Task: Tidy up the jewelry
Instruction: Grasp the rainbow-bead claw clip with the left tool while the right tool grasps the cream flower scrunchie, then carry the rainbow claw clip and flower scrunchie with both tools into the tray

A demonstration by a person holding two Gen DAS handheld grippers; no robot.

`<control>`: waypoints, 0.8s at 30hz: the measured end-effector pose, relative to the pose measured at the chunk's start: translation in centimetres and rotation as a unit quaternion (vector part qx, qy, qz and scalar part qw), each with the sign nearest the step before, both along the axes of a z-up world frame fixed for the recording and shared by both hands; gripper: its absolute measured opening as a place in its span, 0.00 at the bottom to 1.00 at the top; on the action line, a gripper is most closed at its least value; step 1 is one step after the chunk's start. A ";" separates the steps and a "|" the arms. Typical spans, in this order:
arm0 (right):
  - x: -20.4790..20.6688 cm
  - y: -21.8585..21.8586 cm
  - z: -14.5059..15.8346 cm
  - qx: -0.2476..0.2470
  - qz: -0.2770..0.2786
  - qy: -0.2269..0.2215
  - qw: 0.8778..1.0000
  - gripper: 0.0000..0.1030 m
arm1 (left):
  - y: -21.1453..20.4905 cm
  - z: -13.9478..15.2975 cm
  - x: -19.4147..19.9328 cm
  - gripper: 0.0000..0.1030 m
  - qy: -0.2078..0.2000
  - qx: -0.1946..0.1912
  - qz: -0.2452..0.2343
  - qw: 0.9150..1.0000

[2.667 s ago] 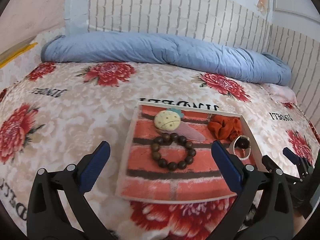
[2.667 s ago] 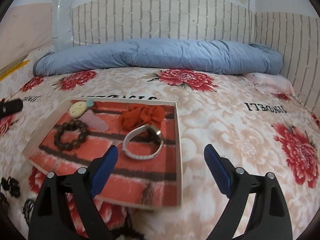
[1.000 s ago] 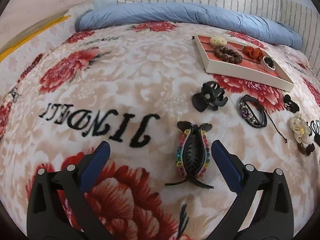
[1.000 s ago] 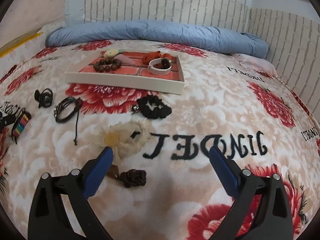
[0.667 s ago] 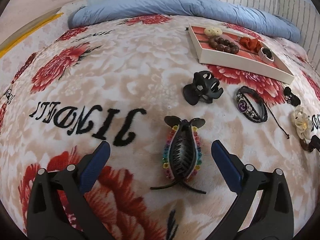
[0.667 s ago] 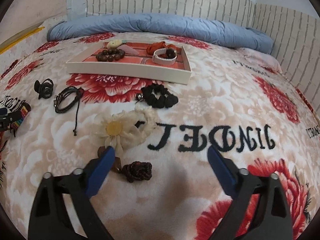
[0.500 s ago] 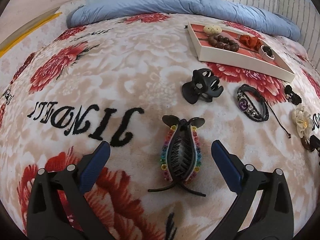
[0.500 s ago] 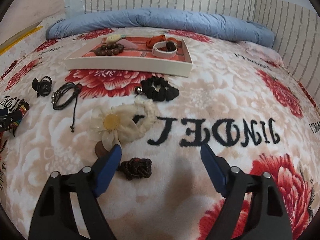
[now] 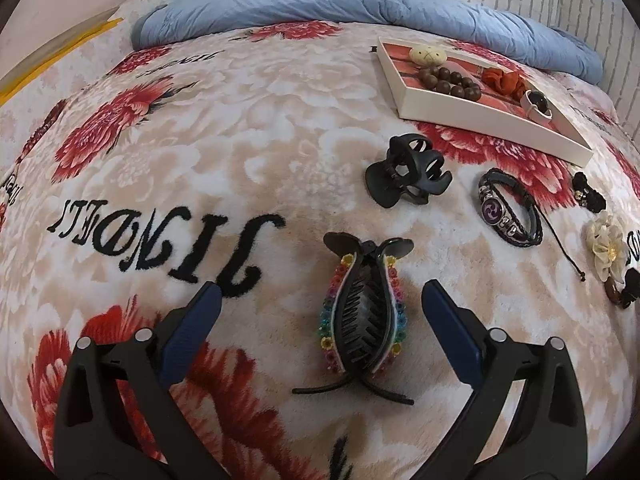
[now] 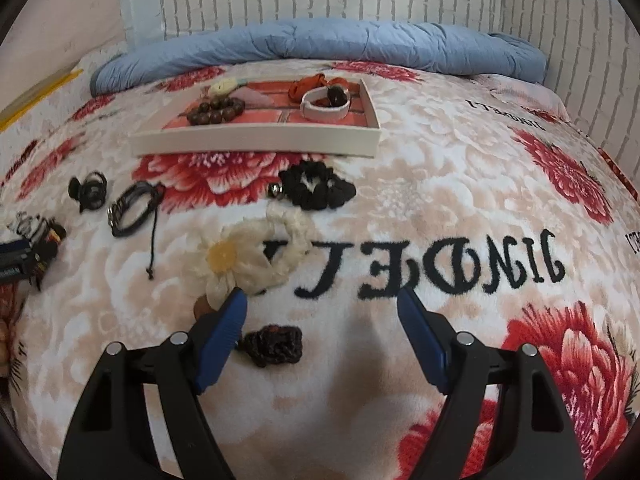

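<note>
My left gripper point(image 9: 320, 292) is open and empty, its jaws on either side of a rainbow-beaded black claw clip point(image 9: 364, 312) lying on the blanket. A plain black claw clip point(image 9: 408, 170) and a black leather bracelet with a purple charm point(image 9: 510, 208) lie beyond it. The white tray point(image 9: 480, 112) holds a brown bead bracelet point(image 9: 450, 80), an orange scrunchie and a white bangle. My right gripper point(image 10: 322, 296) is open and empty, its left finger beside a cream flower scrunchie point(image 10: 252, 256). A dark knotted piece point(image 10: 274, 344) lies between its jaws. A black scrunchie point(image 10: 316, 190) lies before the tray point(image 10: 256, 140).
Everything lies on a floral fleece blanket point(image 9: 200, 140) with black lettering. A rolled blue quilt point(image 10: 320, 48) runs along the brick-pattern wall behind the tray. My left gripper's tip shows at the left edge of the right wrist view point(image 10: 16, 260).
Both grippers pulled back from the tray to the loose items on the blanket. The left has closed in over the rainbow clip; the right has lowered toward the flower scrunchie and dark knotted piece.
</note>
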State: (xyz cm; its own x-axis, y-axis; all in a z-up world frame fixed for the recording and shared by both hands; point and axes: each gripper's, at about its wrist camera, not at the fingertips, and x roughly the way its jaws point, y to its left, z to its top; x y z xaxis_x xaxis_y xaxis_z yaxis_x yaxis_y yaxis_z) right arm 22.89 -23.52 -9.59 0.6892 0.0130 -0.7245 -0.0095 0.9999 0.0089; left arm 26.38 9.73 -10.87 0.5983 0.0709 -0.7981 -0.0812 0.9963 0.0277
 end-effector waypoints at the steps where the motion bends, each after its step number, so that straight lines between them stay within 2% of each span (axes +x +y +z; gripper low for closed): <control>1: 0.1 0.0 0.1 0.002 -0.001 -0.001 1.000 0.74 | 0.0 0.0 0.0 0.87 0.001 0.000 -0.001 1.000; 3: 0.6 -0.1 0.4 0.008 -0.004 -0.004 1.000 0.74 | -0.3 -0.3 0.4 0.83 0.008 0.001 -0.007 1.000; 10: 2.9 0.9 0.6 -0.005 0.000 -0.004 1.000 0.74 | -0.5 -0.7 1.2 0.78 0.014 0.006 -0.011 1.000; 17: 5.1 0.9 -0.8 0.007 0.003 0.028 1.000 0.55 | -0.7 -0.8 2.1 0.70 0.014 0.002 -0.017 1.000; 20: 5.4 1.1 -1.4 0.015 0.015 0.039 0.999 0.40 | -0.9 -0.8 2.2 0.65 0.012 0.002 -0.020 1.000; 22: 5.5 1.1 -1.5 0.017 0.019 0.039 0.999 0.31 | -1.0 -0.7 2.1 0.55 0.009 0.001 -0.024 1.000; 23: 5.5 1.1 -1.5 0.018 0.018 0.040 0.999 0.20 | -1.0 -0.6 2.1 0.52 0.008 0.001 -0.025 1.000; 24: 5.5 1.0 -1.5 0.022 0.018 0.041 0.999 0.18 | -1.0 -0.6 2.1 0.49 0.006 0.001 -0.025 1.000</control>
